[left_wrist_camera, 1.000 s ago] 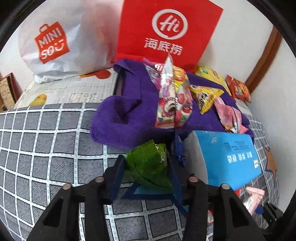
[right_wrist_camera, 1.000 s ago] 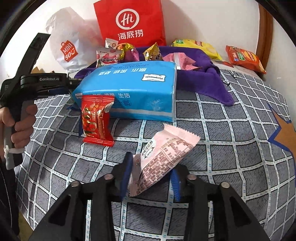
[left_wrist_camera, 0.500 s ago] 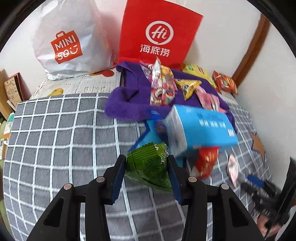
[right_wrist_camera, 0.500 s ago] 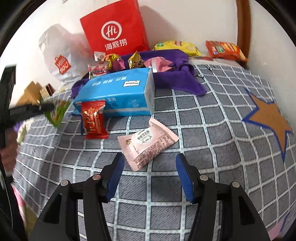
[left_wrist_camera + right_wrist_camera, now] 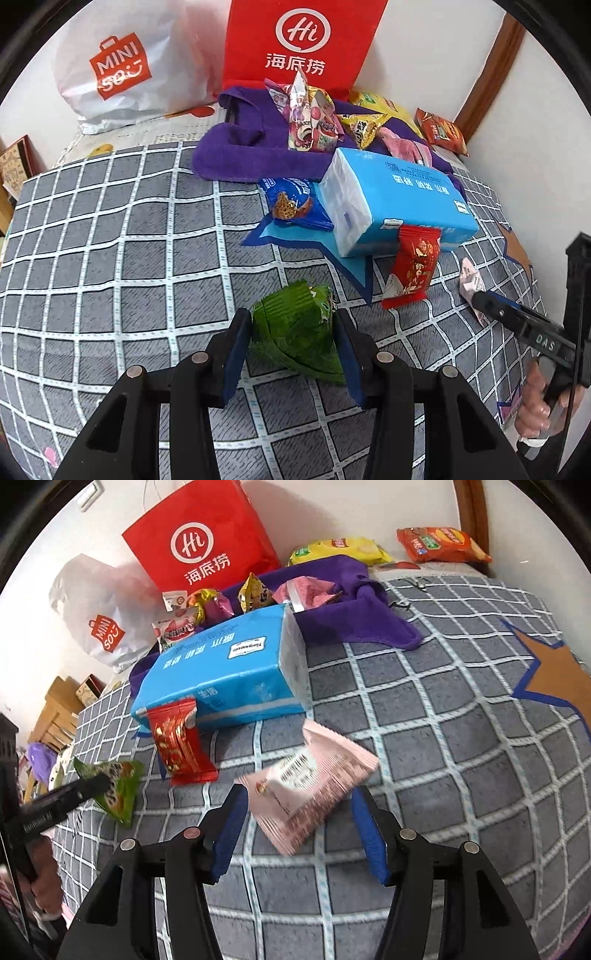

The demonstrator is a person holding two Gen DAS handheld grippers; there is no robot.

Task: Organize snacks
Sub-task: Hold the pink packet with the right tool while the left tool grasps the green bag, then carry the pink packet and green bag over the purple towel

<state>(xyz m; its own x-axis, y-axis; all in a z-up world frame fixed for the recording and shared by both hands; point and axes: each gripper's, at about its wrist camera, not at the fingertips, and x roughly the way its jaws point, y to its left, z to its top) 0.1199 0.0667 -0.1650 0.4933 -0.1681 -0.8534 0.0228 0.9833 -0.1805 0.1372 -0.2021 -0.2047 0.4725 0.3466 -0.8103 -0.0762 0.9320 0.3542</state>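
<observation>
Lying between wide right fingers, pink packet; left fingers clamping green packet.

Open bed cover is found left of the tissue pack; passage rightward is obstructed by the red packet.

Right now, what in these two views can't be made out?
- Pink packet, right wrist view: motion-blurred, print unreadable, contact with the right gripper unclear.
- Blue cookie packet, left wrist view: partly hidden by the tissue pack.
- Green packet, left wrist view: sides covered by the left gripper.
</observation>
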